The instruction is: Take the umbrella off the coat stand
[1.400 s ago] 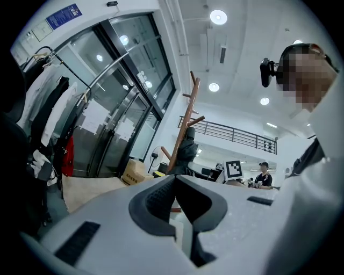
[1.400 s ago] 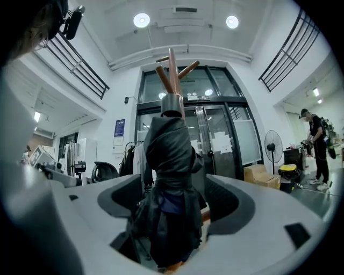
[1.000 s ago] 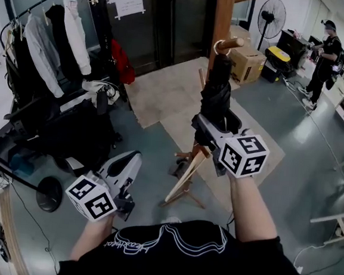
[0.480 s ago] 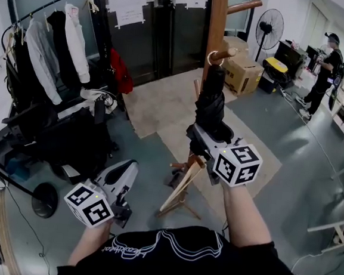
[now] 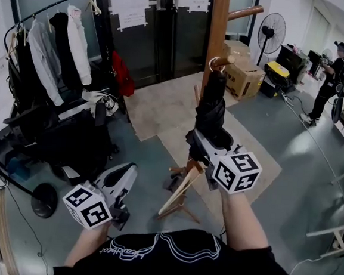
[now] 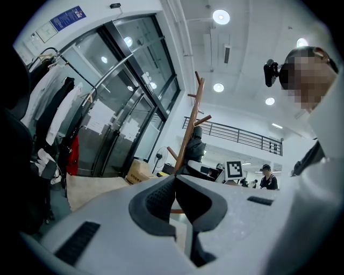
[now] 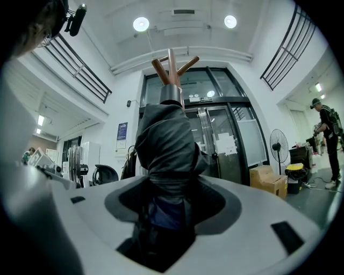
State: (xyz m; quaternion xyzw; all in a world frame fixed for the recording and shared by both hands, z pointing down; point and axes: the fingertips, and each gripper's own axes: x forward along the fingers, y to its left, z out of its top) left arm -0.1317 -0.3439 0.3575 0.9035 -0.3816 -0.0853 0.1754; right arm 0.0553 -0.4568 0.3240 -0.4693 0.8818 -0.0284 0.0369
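Left gripper: lower left of frame, jaws pressed together, nothing between.
Coat stand: upper centre, wooden post with pegs.
Umbrella: centre, black, folded, hanging from a peg.
Right gripper: just below, jaws closing around the umbrella's lower part, pads against fabric.

My right tongs point level, jaws closing on the umbrella; my left tongs sit lower, level, jaws together.

light: bright, even, from round ceiling lamps; lamps blown white | shadow: soft, faint on floor | umbrella: backlit, dark, detail lost | gripper views: fisheye bend; black corners; near foreground blurred
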